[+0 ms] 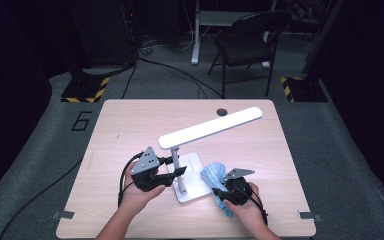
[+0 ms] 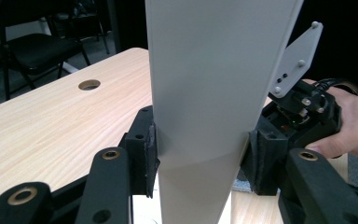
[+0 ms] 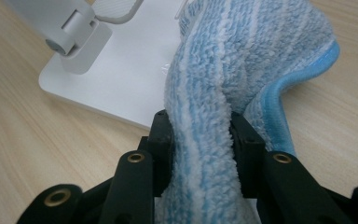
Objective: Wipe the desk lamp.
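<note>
- Near the front edge of the pale wooden table (image 1: 130,125): white desk lamp with a flat square base (image 1: 192,167), an upright post (image 1: 178,170) and a long flat white head (image 1: 212,126) slanting up toward the far right.
- Left of the lamp: left gripper (image 1: 172,169), black with a grey three-cornered plate, held in the left hand (image 1: 140,192); jaws clamped on the lamp's post, one pad pressed flat on each side of the grey-white post (image 2: 200,102) in the left gripper view.
- Right of the lamp base: right gripper (image 1: 216,192), held in the right hand (image 1: 247,210); jaws pinched tight on a fluffy blue-and-white striped cloth (image 3: 223,93), bunched between the pads.
- Upper part of the cloth (image 1: 214,175) draped against the right edge of the base, overlapping the white base (image 3: 121,79) in the right gripper view.
- Beyond the table: black folding chair (image 1: 247,40) on grey floor.
</note>
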Demonstrator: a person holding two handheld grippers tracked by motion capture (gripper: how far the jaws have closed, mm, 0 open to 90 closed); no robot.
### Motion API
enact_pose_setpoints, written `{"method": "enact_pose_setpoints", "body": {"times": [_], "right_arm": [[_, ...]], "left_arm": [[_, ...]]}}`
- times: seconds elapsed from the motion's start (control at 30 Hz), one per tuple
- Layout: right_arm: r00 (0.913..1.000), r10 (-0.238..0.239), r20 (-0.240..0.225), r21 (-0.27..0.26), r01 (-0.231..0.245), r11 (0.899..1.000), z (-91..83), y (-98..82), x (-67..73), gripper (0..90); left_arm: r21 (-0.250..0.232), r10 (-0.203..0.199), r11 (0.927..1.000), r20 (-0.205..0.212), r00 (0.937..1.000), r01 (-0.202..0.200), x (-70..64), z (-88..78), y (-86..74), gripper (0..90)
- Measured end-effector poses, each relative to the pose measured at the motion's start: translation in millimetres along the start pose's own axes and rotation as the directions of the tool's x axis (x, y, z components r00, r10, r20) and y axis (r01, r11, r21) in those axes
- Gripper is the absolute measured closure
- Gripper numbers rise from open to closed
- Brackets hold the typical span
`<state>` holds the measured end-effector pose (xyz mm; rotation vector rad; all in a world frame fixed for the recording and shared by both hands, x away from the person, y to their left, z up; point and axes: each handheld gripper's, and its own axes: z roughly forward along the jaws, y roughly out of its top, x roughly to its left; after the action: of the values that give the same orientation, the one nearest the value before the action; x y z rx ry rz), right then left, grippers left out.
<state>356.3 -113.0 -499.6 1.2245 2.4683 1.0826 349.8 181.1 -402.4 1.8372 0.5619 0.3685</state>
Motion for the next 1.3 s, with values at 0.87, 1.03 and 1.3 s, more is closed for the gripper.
{"method": "enact_pose_setpoints", "body": {"times": [0.87,1.03,1.3], "right_arm": [[0.9995,-0.01,0.029,0.001,0.01,1.0,25.1,30.9,-11.5,66.7],[0.9994,-0.008,0.034,0.0,0.008,1.0,30.8,38.3,-14.0,66.7],[0.9996,-0.006,0.027,-0.005,0.006,1.0,40.5,49.3,-20.0,66.6]], "left_arm": [[-0.004,0.003,1.0,0.005,1.0,-0.003,0.9,0.2,-0.1,52.9],[0.001,0.007,1.0,0.007,1.0,-0.007,1.3,0.0,0.1,52.9],[0.004,0.009,1.0,0.011,0.9999,-0.009,1.9,-0.4,0.1,52.8]]}}
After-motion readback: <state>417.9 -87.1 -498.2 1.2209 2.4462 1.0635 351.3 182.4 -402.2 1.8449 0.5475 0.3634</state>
